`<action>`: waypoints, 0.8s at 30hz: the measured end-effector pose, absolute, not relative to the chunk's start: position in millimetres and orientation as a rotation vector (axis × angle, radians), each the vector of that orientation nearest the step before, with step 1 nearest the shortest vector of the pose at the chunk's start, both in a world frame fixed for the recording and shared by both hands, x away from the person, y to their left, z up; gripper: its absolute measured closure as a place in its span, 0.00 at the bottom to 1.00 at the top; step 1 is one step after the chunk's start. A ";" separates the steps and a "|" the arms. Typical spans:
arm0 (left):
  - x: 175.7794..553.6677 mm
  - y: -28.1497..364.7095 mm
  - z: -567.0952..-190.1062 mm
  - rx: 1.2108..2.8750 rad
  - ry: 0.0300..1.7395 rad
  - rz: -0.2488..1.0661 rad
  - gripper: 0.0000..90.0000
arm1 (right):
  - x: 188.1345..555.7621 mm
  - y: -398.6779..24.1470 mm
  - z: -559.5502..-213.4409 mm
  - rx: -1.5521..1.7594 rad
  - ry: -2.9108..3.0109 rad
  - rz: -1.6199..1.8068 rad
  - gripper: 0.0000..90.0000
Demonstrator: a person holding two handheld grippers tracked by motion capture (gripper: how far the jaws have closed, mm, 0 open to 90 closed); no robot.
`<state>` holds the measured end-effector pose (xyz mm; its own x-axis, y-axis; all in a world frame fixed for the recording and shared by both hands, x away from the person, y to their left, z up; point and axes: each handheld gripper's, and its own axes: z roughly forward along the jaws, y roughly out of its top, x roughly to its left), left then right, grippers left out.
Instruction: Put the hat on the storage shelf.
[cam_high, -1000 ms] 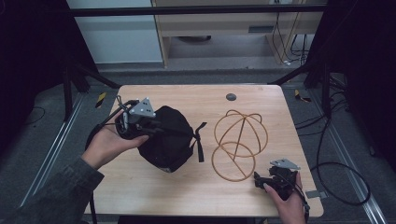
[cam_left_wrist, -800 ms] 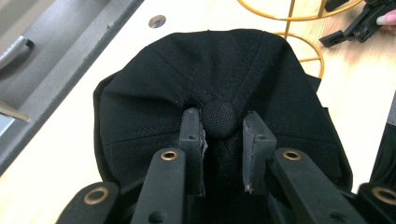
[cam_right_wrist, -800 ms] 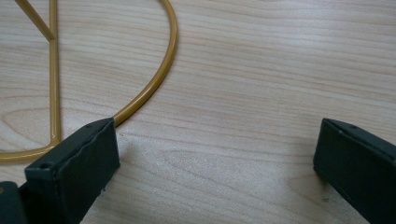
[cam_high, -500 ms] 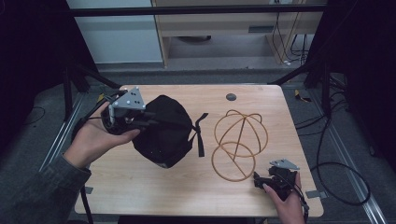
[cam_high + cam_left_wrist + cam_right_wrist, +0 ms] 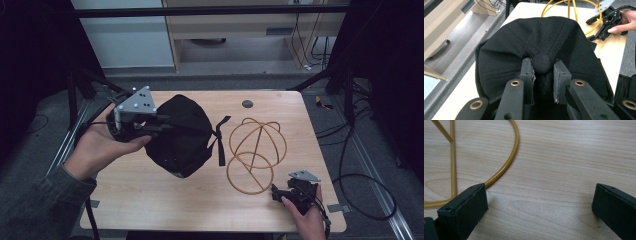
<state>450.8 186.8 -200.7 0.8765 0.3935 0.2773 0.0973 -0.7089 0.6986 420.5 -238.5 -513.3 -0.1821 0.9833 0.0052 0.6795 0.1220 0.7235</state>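
Note:
My left gripper (image 5: 167, 124) is shut on a black cap (image 5: 182, 135) and holds it lifted over the left half of the wooden table (image 5: 150, 200). In the left gripper view the two pads pinch the crown fabric at the top button (image 5: 541, 62) of the cap (image 5: 541, 37). The cap's strap hangs toward a gold wire frame (image 5: 255, 150) standing right of centre. My right gripper (image 5: 280, 192) rests at the table's front right, open. Its jaws stand wide apart over bare wood (image 5: 540, 202), with the wire frame's base ring (image 5: 509, 157) just beside the left jaw.
A small dark round disc (image 5: 247, 104) lies near the far edge of the table. Beyond the table stand a cabinet and dark frame legs. Cables run over the floor at the right (image 5: 360, 180).
My left hand has lifted the cap up and a little to the left, away from the tabletop. The right hand and the wire frame have stayed put.

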 end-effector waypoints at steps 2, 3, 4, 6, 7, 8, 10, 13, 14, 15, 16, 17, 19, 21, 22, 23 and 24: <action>450.2 186.9 -198.9 2.322 0.348 0.533 0.82 | 420.5 -238.5 -513.2 1.603 1.924 0.826 0.00; 450.0 187.0 -197.8 2.318 0.350 0.533 0.82 | 420.7 -239.3 -513.9 1.585 1.926 0.818 0.00; 449.0 186.9 -195.1 2.313 0.347 0.541 0.82 | 420.8 -239.2 -513.9 1.586 1.926 0.819 0.00; 448.4 186.6 -193.4 2.311 0.343 0.545 0.82 | 420.7 -238.9 -513.6 1.594 1.924 0.821 0.00; 448.0 185.4 -191.3 2.307 0.341 0.547 0.82 | 420.6 -238.7 -513.4 1.598 1.924 0.826 0.00; 447.7 184.1 -190.5 2.305 0.340 0.548 0.82 | 420.6 -238.7 -513.4 1.598 1.924 0.826 0.00; 447.6 180.6 -188.4 2.303 0.335 0.552 0.82 | 420.8 -239.0 -513.8 1.591 1.924 0.825 0.00; 446.2 175.5 -183.6 2.296 0.316 0.556 0.82 | 420.7 -238.9 -513.7 1.593 1.924 0.826 0.00; 445.6 173.8 -182.5 2.291 0.314 0.555 0.82 | 420.8 -239.0 -513.8 1.591 1.924 0.823 0.00; 445.0 172.4 -181.4 2.291 0.309 0.558 0.82 | 420.9 -239.2 -513.9 1.585 1.926 0.822 0.00; 444.4 171.3 -180.0 2.296 0.302 0.566 0.82 | 420.7 -238.9 -513.7 1.593 1.924 0.826 0.00; 443.3 169.4 -179.3 2.290 0.301 0.569 0.82 | 420.7 -238.8 -513.6 1.595 1.924 0.826 0.00; 441.2 166.1 -176.8 2.288 0.289 0.578 0.82 | 420.8 -238.9 -513.7 1.591 1.925 0.825 0.00; 439.4 163.4 -173.7 2.286 0.279 0.581 0.82 | 420.7 -238.9 -513.7 1.592 1.925 0.825 0.00; 438.8 162.0 -172.3 2.285 0.273 0.583 0.82 | 420.7 -238.9 -513.7 1.592 1.925 0.825 0.00; 438.1 160.4 -170.9 2.287 0.269 0.585 0.82 | 420.7 -238.9 -513.7 1.592 1.925 0.825 0.00; 437.6 158.9 -169.7 2.288 0.263 0.588 0.82 | 420.7 -238.9 -513.7 1.592 1.925 0.825 0.00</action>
<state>437.6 158.9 -169.7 0.8735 0.3548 0.3334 0.0122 -0.7005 0.7135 420.7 -238.9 -513.7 -0.1865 0.9825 -0.0025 0.6756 0.1301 0.7257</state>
